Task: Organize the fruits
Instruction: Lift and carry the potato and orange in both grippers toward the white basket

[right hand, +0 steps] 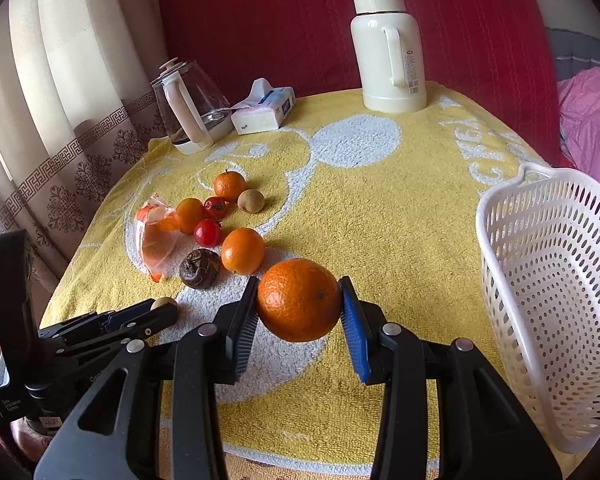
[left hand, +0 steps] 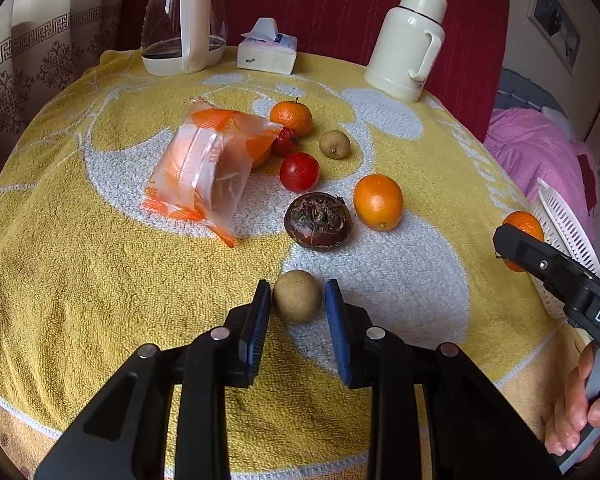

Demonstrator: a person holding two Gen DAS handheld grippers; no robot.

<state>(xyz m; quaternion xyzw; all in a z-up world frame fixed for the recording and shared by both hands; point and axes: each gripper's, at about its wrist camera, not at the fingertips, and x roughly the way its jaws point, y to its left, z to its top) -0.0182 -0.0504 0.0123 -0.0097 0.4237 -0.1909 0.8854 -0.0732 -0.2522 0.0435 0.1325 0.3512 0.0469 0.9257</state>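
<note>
A yellow towel with pale grey-white patterning covers the worktop; at its far edge stands a cream thermos flask with a handle and a label on its side, upright; toward the far left sits a clear glass kettle with a cream handle and base; just beside it lies a soft tissue pack, a sheet poking from its top; a red backdrop rises behind them; patterned beige curtains hang at the left; pink bedding shows at the right.
</note>
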